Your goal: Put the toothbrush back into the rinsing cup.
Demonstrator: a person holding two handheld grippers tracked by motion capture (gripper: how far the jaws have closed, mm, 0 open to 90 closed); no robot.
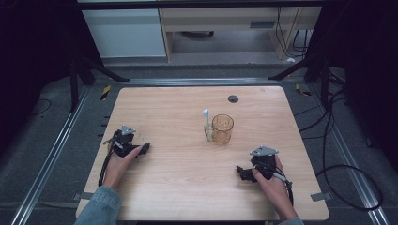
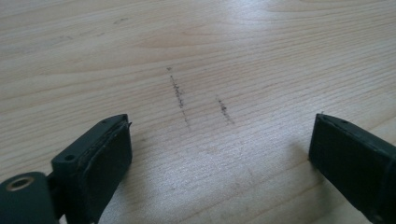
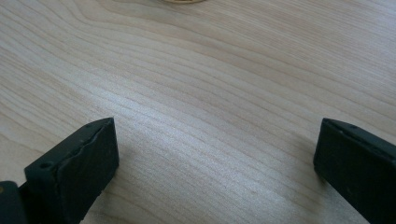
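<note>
With the toothbrush (image 1: 206, 124) leaning in the cup (image 1: 222, 128), both grippers (left (image 1: 145, 148), right (image 1: 240, 170)) rested wide open, holding nothing; apparently 0 steps remained.

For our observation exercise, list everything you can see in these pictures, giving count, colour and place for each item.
cup: one, clear amber, right of the table's middle.
toothbrush: one, white with a pale blue head, upright, leaning on the cup's left rim.
table: one, light wood, centre; dark pencil-like marks on it before the left tool.
grommet: one, dark, near the table's far edge.
cabinet: one, white, on the floor beyond the table.
left tool: one, black, near the table's left edge, jaws wide apart, nothing between them.
right tool: one, black, near right, jaws apart, nothing between them.
</note>
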